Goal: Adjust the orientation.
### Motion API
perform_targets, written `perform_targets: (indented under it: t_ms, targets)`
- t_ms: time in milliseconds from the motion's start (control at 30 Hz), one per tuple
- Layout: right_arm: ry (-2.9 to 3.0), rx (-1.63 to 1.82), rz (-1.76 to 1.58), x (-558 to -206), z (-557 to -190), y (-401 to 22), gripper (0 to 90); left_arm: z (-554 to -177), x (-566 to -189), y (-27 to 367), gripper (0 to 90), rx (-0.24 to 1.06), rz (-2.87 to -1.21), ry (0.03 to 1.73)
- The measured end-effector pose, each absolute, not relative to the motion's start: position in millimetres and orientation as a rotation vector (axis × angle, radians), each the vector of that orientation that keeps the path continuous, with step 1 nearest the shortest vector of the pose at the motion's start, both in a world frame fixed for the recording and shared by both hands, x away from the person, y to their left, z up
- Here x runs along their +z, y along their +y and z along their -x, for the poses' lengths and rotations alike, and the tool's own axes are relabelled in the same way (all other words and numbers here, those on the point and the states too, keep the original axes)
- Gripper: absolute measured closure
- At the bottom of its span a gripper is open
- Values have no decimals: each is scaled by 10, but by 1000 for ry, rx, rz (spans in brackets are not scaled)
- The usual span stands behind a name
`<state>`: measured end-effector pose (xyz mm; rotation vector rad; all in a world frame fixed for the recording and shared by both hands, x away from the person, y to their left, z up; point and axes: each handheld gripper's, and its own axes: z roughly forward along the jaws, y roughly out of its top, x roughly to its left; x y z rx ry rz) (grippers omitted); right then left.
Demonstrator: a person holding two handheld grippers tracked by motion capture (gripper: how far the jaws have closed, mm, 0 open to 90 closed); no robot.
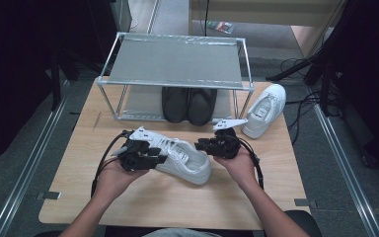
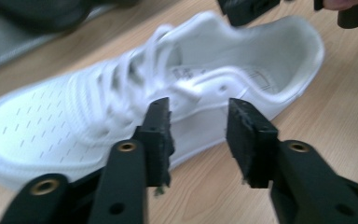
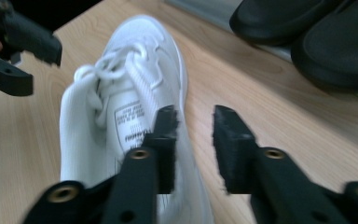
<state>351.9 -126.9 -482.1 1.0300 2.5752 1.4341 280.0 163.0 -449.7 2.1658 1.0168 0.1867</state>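
black slippers (image 1: 188, 104) already sit in the shoe rack (image 1: 175, 64). the left gripper (image 1: 150, 159) and right gripper (image 1: 202, 145), jaws apart, flank the centre white sneaker (image 1: 185, 158), not yet gripped.

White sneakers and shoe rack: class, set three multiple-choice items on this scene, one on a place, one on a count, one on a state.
1. Where are the black shoes?
A on the rack's lower shelf
B on the rack's top shelf
C on the floor

2. How many white sneakers are on the table?
A one
B two
C three

3. The near white sneaker is:
A lying on the table
B lifted clear
C on the rack

Answers: 1 A, they sit under the top shelf; 2 B, the second sneaker lies right of the rack; 3 A, its sole rests on wood.
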Motion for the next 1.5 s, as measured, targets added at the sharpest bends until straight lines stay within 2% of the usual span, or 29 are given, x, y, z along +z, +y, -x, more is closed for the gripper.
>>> perform_targets:
  t_ms: [133,233,433,867,967,1500]
  targets:
    - [2578,1427,-1028,-4831,-3589,-1207,854,-2849,-4657,1700,792,139,-2184,1063]
    - [2606,1390,-1020,-4857,-3625,-1148,852,-2908,-4785,1696,825,103,-2204,1093]
    - [2654,1380,-1014,-4876,-3624,-1082,899,-2967,-4867,1680,837,89,-2214,1084]
    - [2664,1405,-1077,-4891,-3456,-1148,900,-3065,-4900,1696,848,50,-2216,1023]
    - [2658,1411,-1066,-4898,-3412,-1172,900,-3072,-4896,1668,848,79,-2238,994]
    - [2628,1391,-1155,-4889,-3133,-1251,900,-3232,-4913,1556,853,8,-2244,941]
